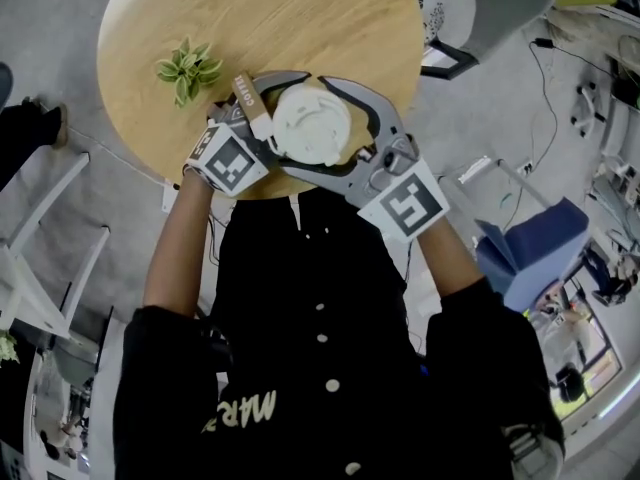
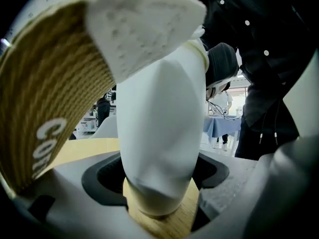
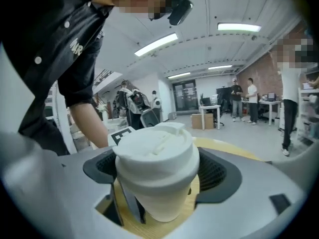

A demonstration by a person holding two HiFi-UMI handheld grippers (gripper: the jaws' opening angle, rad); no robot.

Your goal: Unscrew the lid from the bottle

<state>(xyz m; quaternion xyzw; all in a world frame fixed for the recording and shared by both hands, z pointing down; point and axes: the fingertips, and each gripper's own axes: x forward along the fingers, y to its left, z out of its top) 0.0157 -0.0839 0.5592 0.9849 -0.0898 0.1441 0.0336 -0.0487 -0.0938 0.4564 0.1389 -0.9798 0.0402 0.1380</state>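
Closest to the head camera is the person's black jacket (image 1: 320, 368), with a row of pale buttons down its front. Beyond it two grippers meet at the near edge of one round wooden desk (image 1: 300, 18). Between them stands a single bottle (image 2: 159, 133), seemingly on the desk's wood. It is white and matt, with a smooth body that narrows toward its base. On top sits one white lid (image 3: 154, 151), broad and domed, with a raised spout ridge across it. One tan woven strap (image 2: 45, 108) with white letters hangs from the bottle's upper part on the left side.

The left gripper (image 1: 272, 118) has its jaws clamped on the lower body of the bottle, a dark pad pressing on either side. The right gripper (image 1: 350, 128) has its jaws closed around the lid, pads against its rim. Each gripper carries one marker cube. One small green plant (image 1: 188, 68) sits on the desk just beyond the left gripper, apart from the bottle
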